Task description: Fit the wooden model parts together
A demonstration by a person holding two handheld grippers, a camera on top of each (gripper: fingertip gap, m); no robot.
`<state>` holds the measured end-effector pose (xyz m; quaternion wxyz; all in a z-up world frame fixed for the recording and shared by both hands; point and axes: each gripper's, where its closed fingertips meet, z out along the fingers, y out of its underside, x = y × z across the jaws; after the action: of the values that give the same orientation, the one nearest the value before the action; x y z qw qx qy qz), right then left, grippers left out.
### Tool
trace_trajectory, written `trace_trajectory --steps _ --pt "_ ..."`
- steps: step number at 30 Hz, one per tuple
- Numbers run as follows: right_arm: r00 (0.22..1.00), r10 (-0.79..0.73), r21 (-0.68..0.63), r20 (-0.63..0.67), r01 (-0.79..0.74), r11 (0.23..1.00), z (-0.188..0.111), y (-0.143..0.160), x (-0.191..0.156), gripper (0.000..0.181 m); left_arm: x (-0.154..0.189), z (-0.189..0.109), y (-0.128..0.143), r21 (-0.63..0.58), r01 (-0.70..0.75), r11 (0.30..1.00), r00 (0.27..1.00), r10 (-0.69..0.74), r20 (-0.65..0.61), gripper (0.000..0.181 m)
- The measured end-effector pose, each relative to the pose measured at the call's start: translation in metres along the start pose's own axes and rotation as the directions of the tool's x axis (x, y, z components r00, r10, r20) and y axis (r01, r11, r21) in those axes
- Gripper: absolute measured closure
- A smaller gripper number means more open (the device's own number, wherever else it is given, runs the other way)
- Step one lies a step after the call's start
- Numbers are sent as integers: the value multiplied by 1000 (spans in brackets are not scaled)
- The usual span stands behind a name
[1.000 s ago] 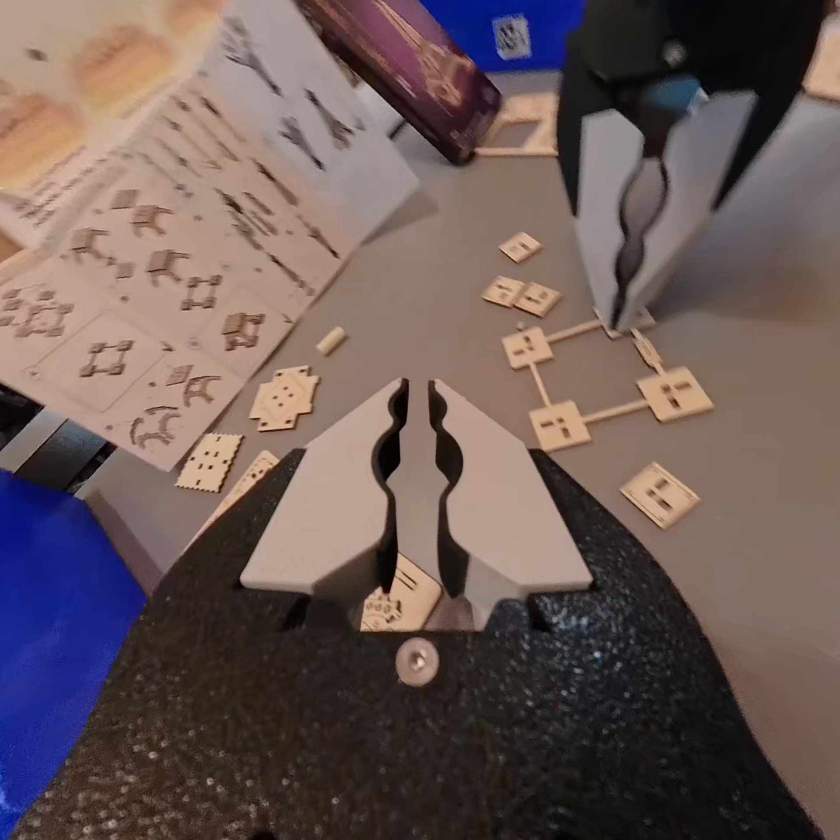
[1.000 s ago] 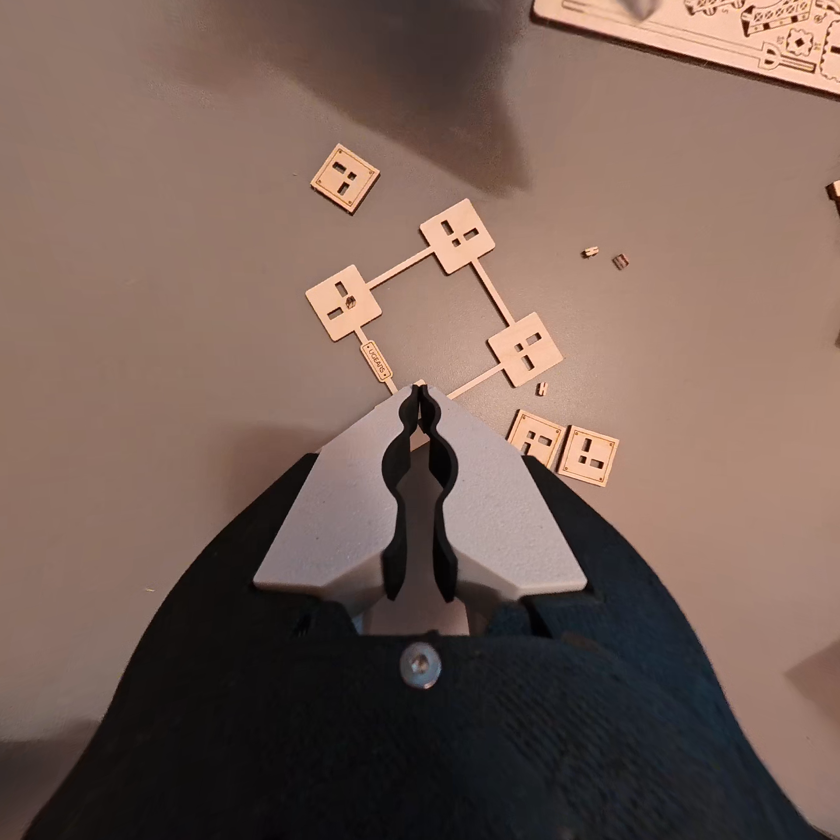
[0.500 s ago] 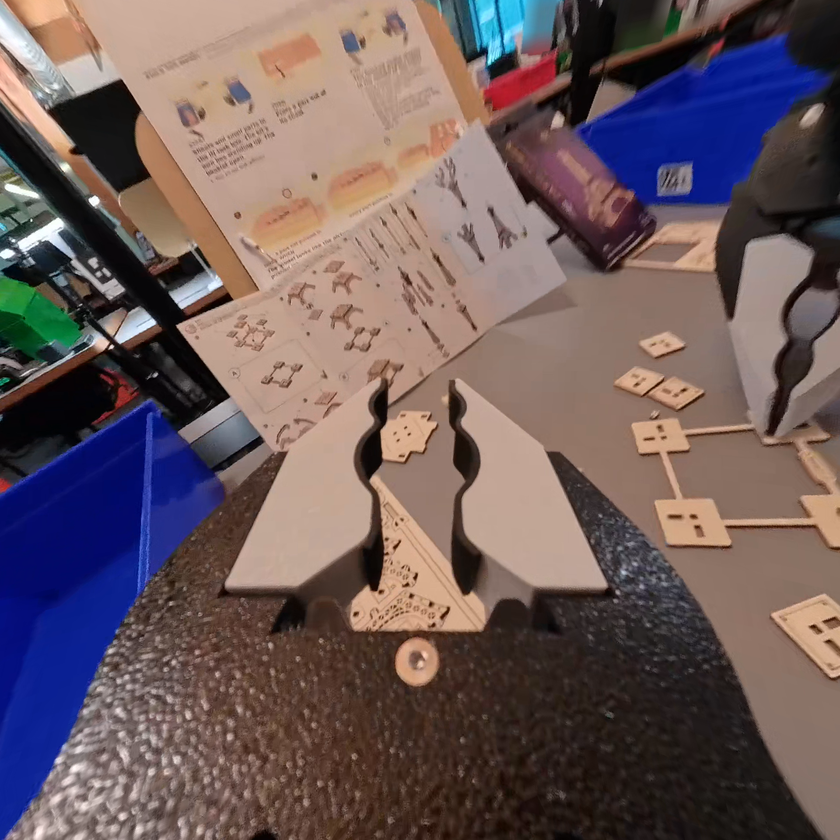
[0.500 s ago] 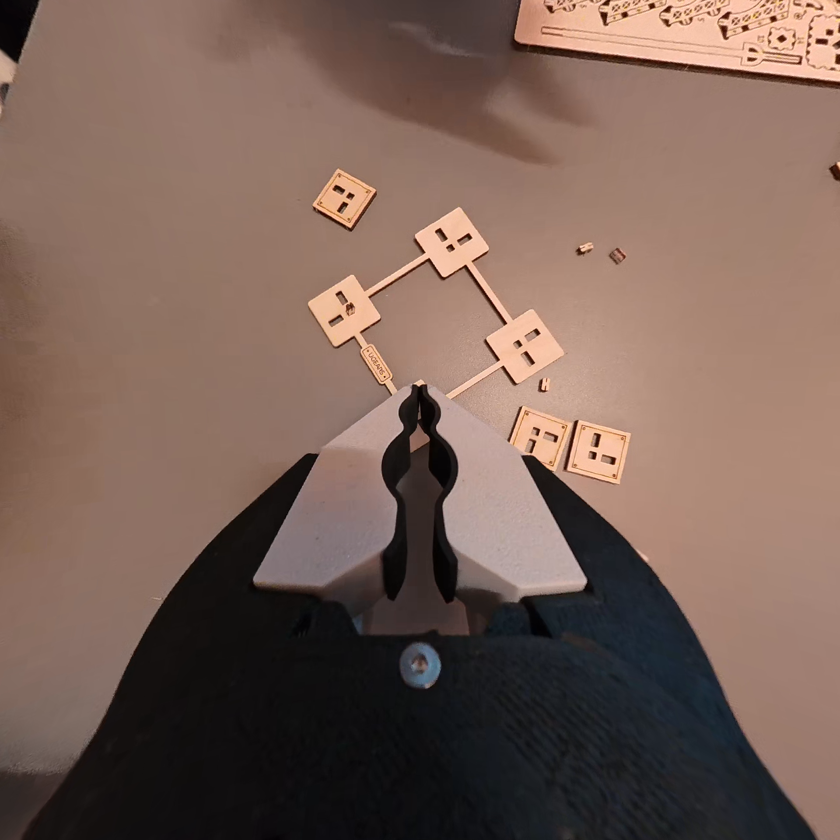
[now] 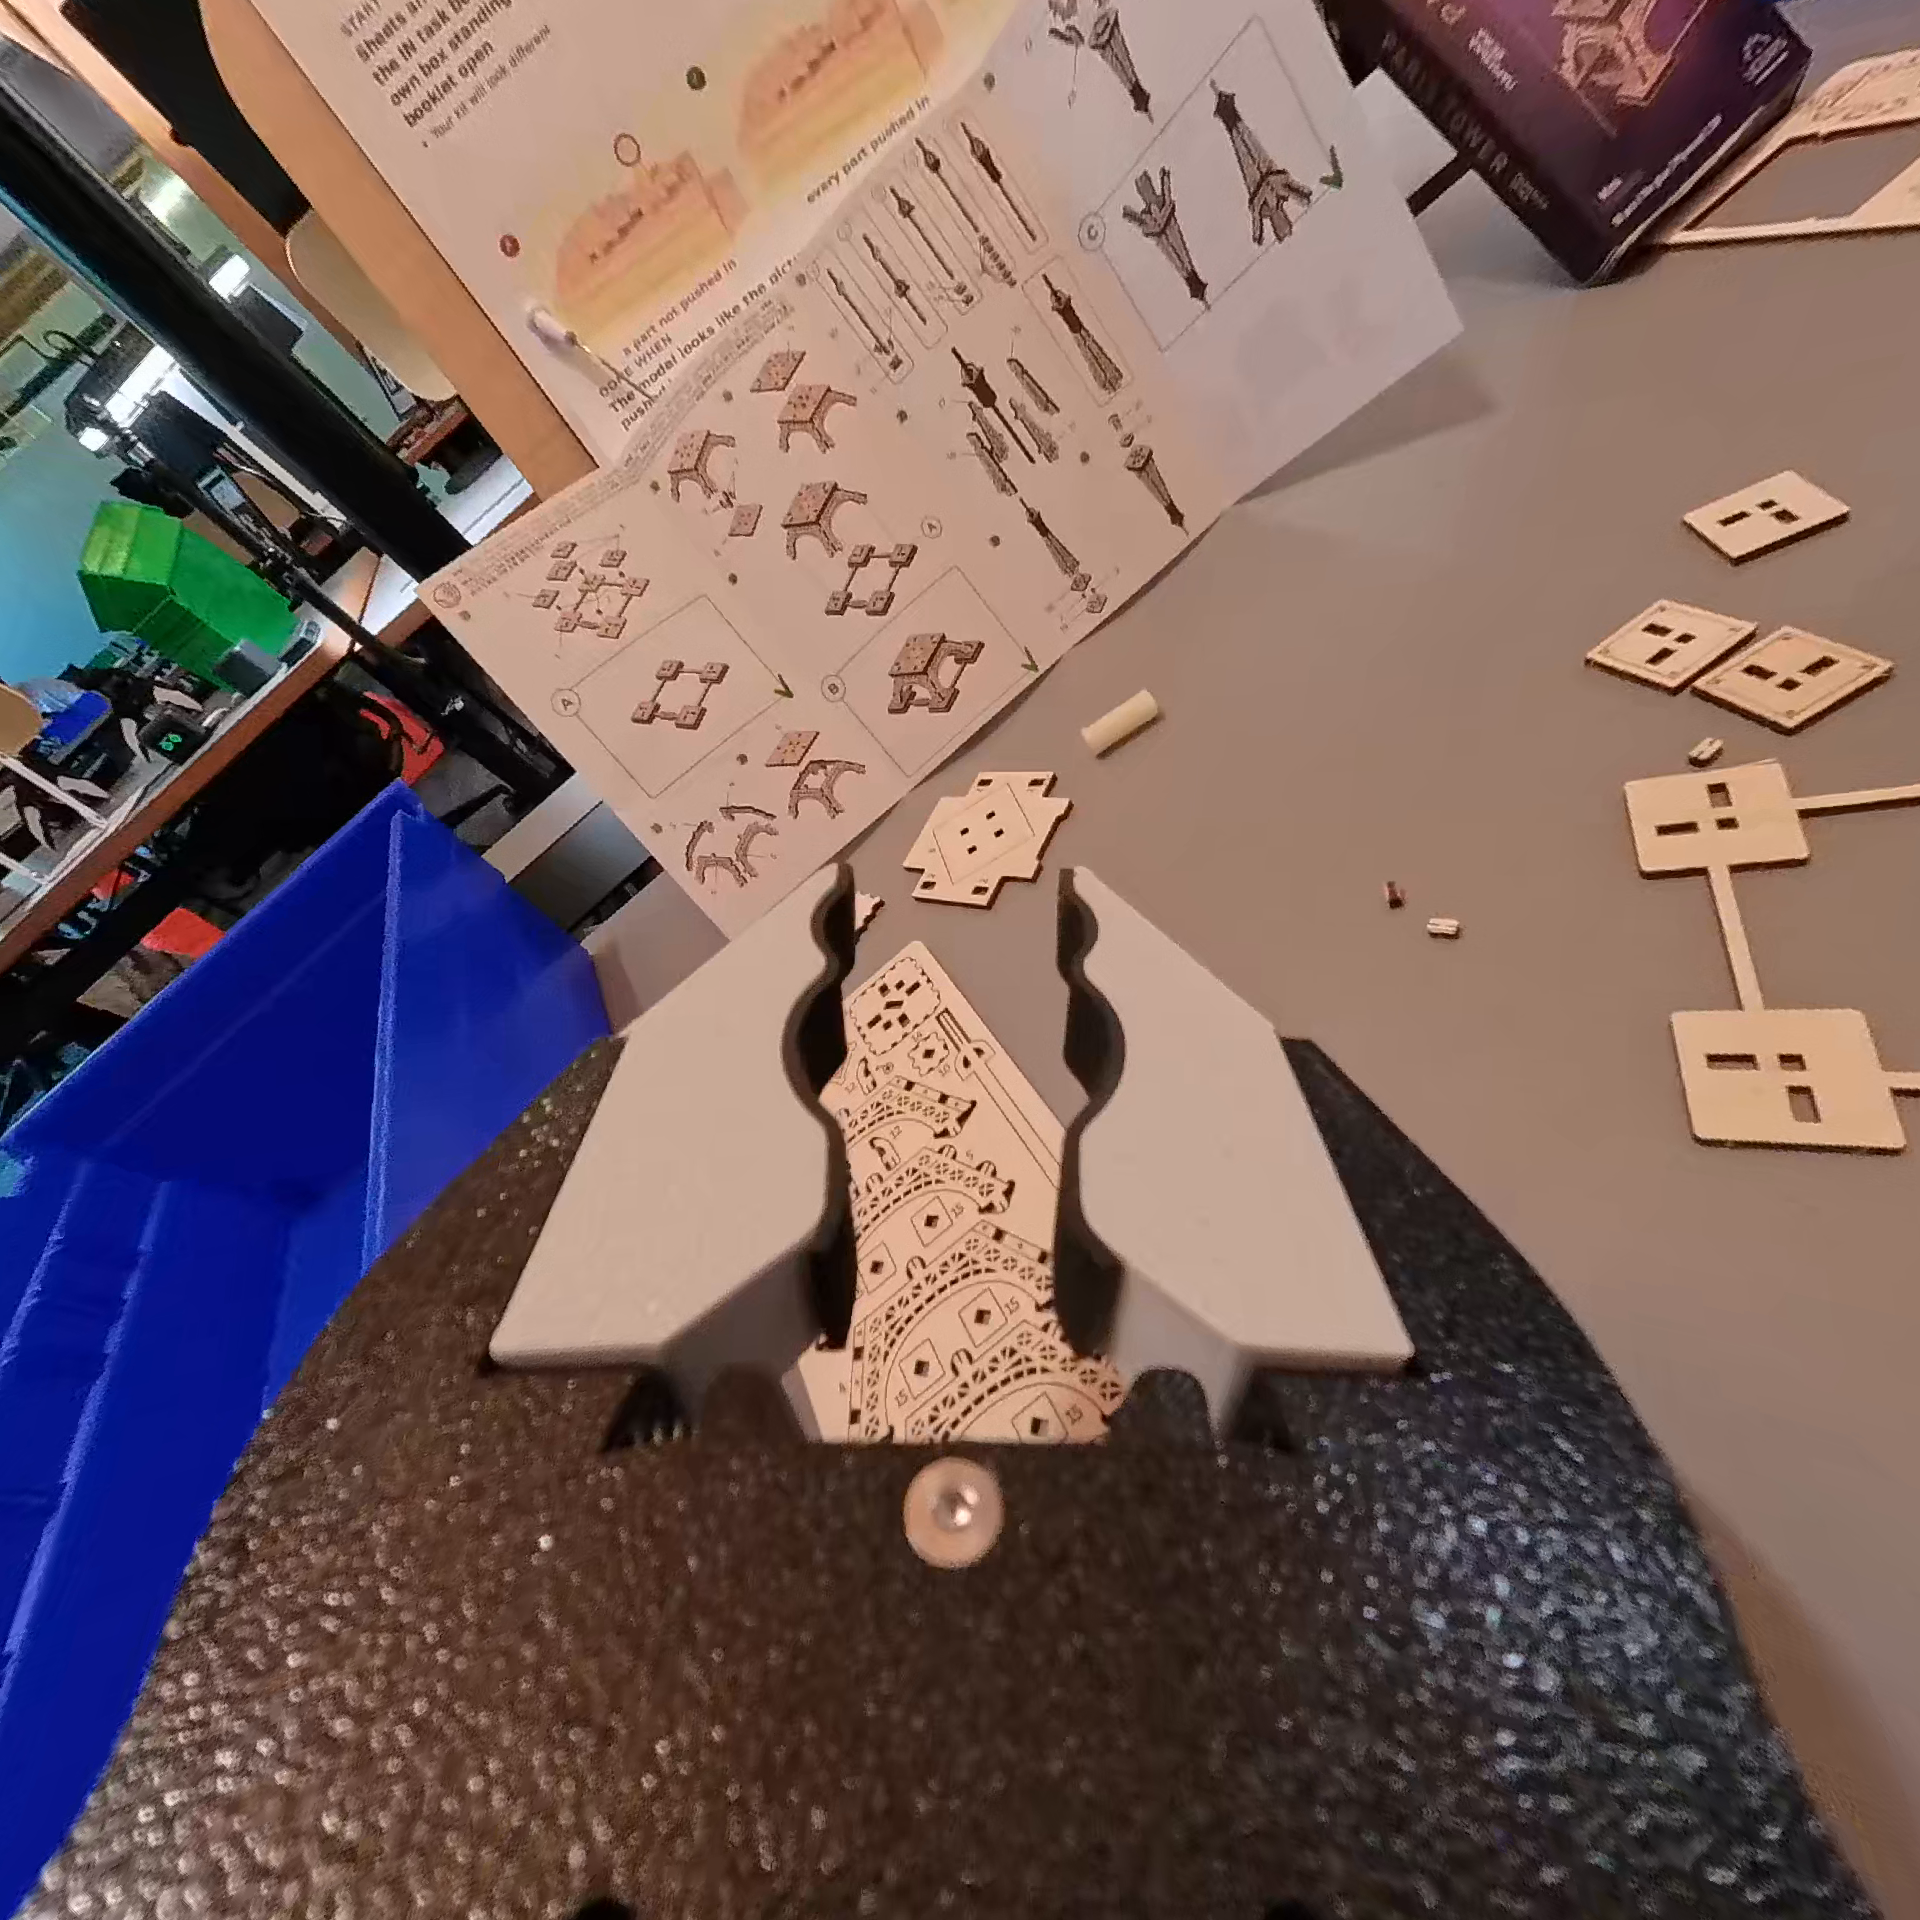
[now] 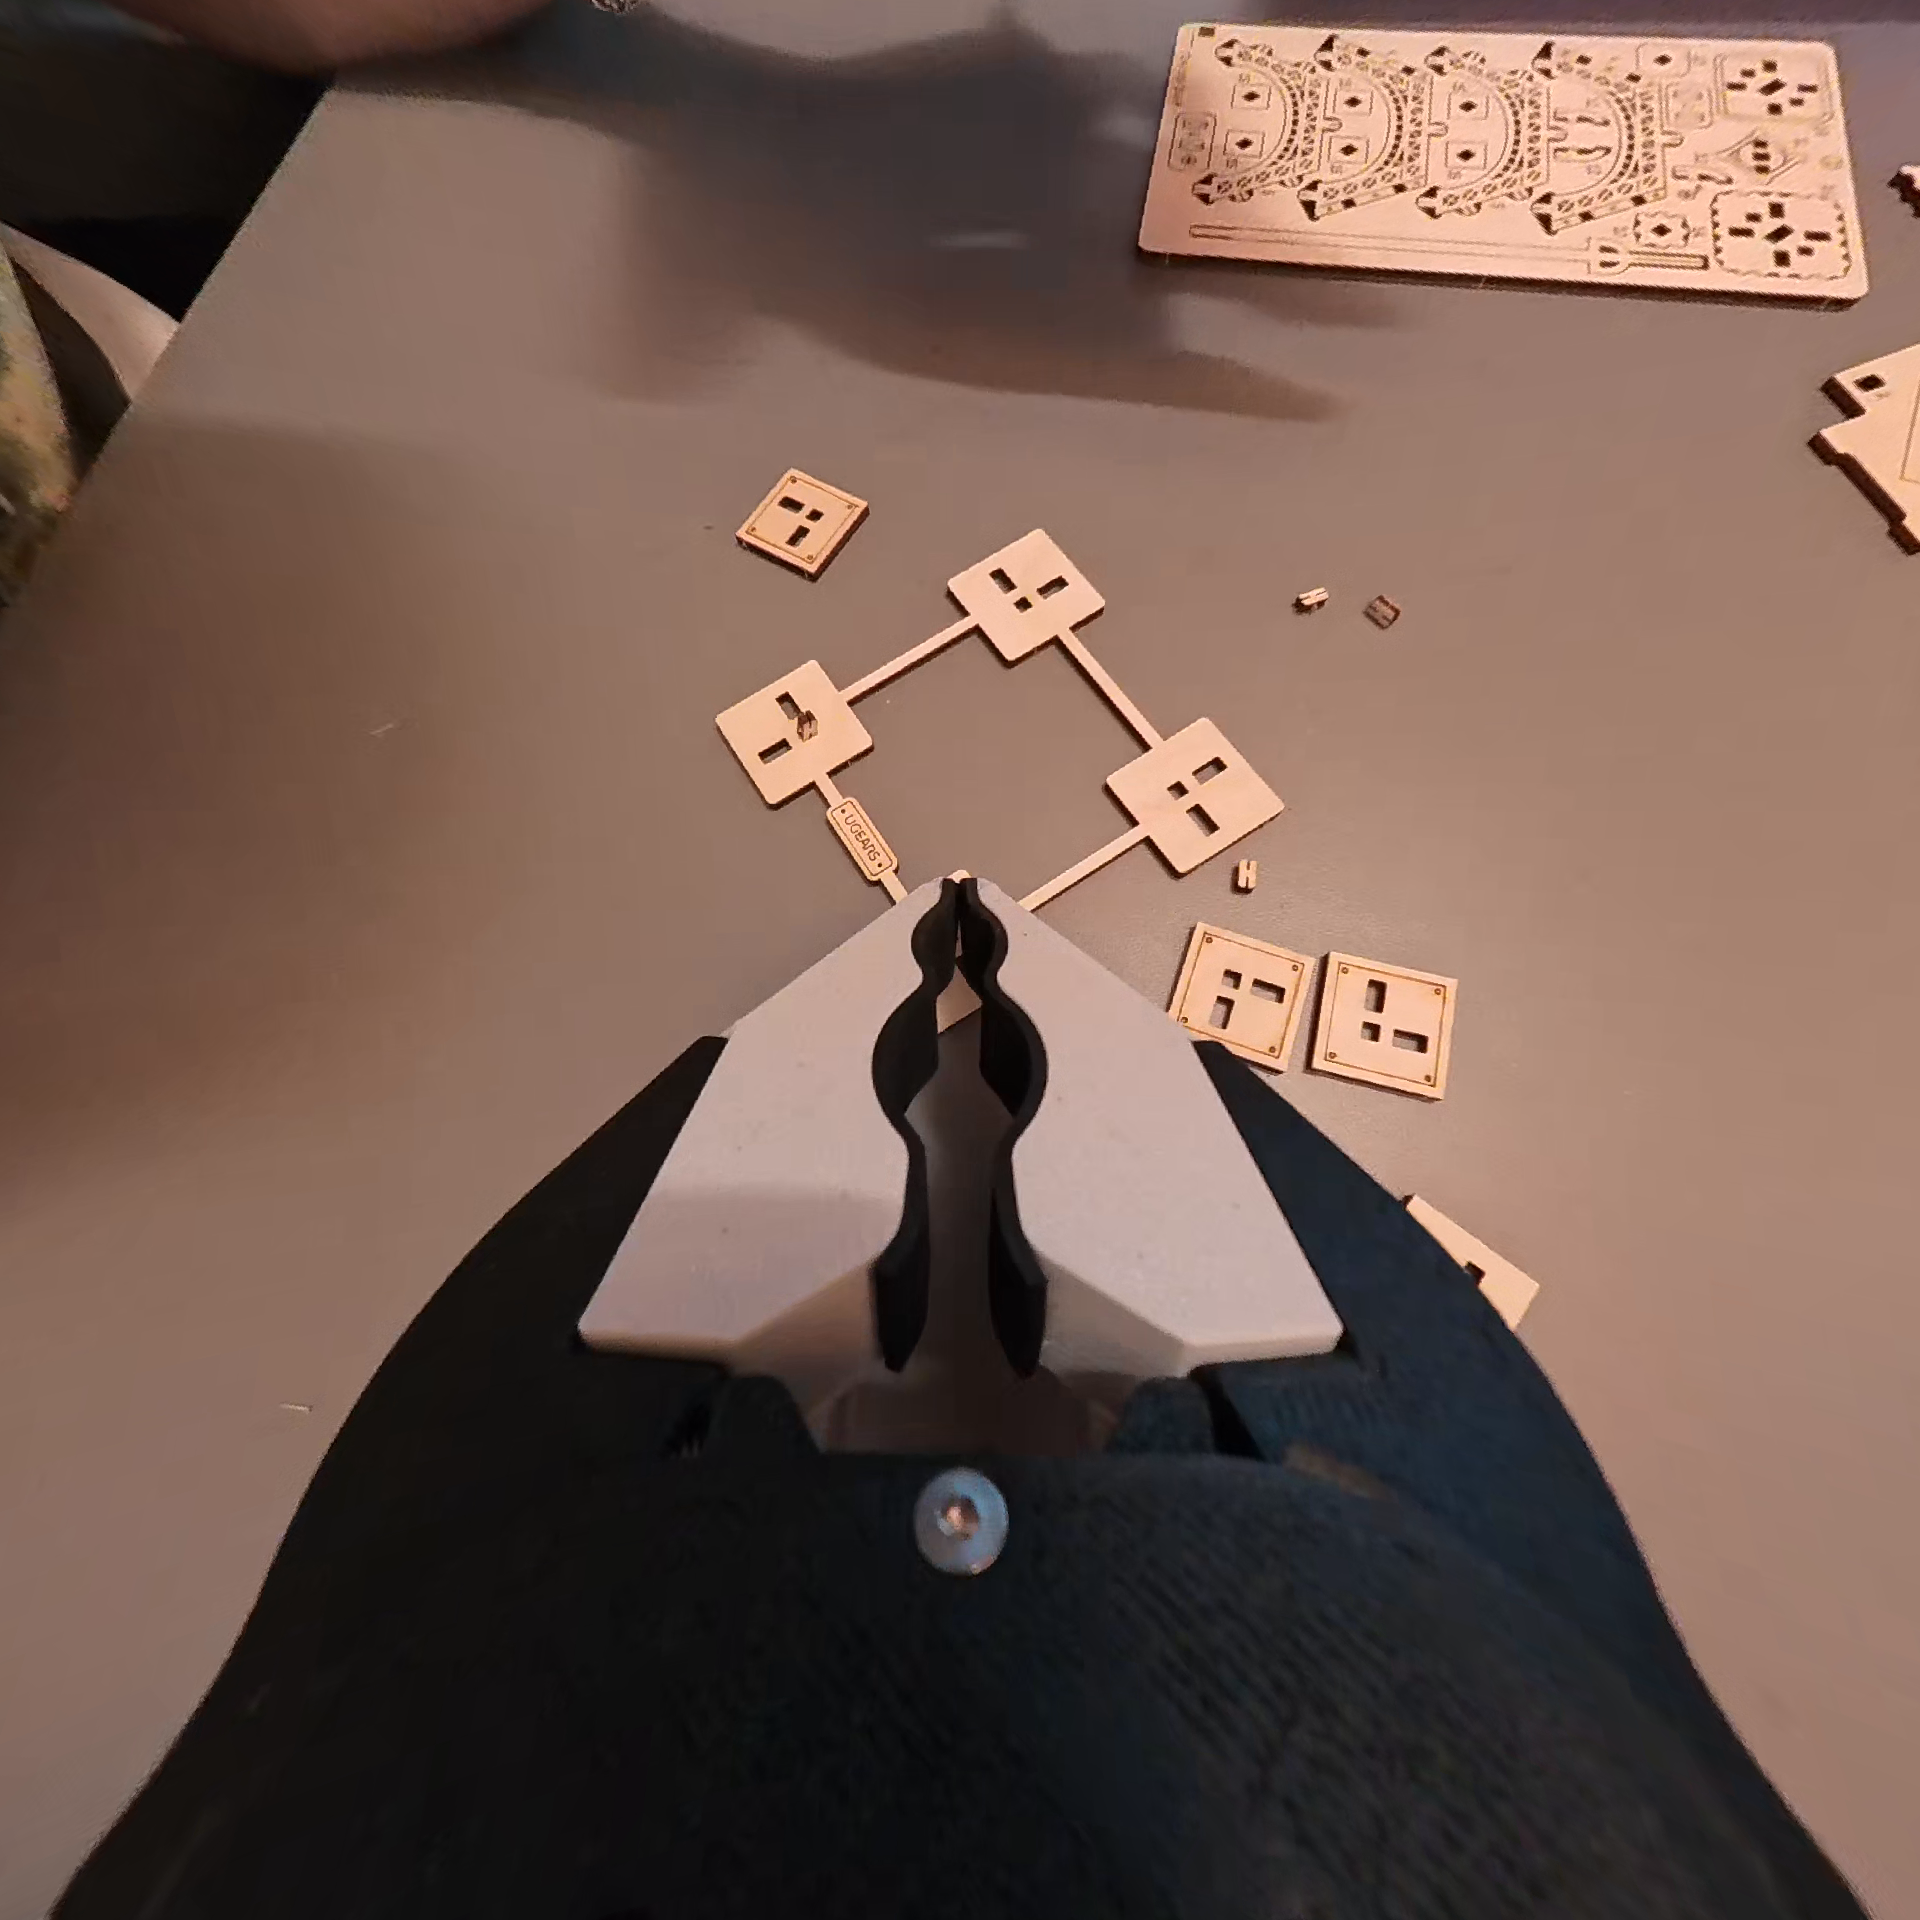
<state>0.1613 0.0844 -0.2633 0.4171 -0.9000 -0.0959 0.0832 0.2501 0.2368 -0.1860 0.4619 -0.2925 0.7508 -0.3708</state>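
Note:
A flat wooden frame of four slotted squares joined by thin bars [image 6: 1195,795] lies on the grey table [image 6: 416,727]; it also shows in the left wrist view [image 5: 1714,821]. My right gripper [image 6: 958,891] is shut, its tips resting on the frame's near corner square, which is mostly hidden. My left gripper [image 5: 958,894] is open and empty, above a laser-cut wooden sheet [image 5: 935,1195]. A cross-shaped wooden part [image 5: 987,836] lies just beyond its tips.
Loose slotted squares [image 6: 802,522] [image 6: 1242,992] [image 6: 1387,1023] lie around the frame, with tiny offcuts [image 6: 1311,598]. The sheet [image 6: 1496,156] lies far right. An instruction sheet [image 5: 831,416], a purple box [image 5: 1579,104] and a small dowel [image 5: 1120,719] lie beyond. A blue bin [image 5: 208,1143] stands left. There is about 20 cm between the tips of the two grippers. From the left gripper's tips to the small dowel [image 5: 1120,719] is close to 15 cm.
My left gripper has opened wider and swung left over the wooden sheet; the right gripper has left its view. My right gripper stays shut on the frame corner.

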Motion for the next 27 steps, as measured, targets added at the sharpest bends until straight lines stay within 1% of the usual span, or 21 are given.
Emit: trace_trajectory --steps 4,8,16,27 --pt "1000 8 1 7 -8 1000 0 0 0 181 0 0 3 -20 4 1000 1000 -5 -5 145" --pt "1000 16 1 14 -17 1000 0 0 0 181 -2 0 7 -45 -22 999 1000 23 12 145" --pt "999 32 1 28 -32 999 0 0 0 181 -4 3 21 -106 23 994 1000 -22 2 145" --pt "998 43 1 37 -43 999 0 0 0 181 -1 4 21 -115 9 993 1000 -9 1 146"
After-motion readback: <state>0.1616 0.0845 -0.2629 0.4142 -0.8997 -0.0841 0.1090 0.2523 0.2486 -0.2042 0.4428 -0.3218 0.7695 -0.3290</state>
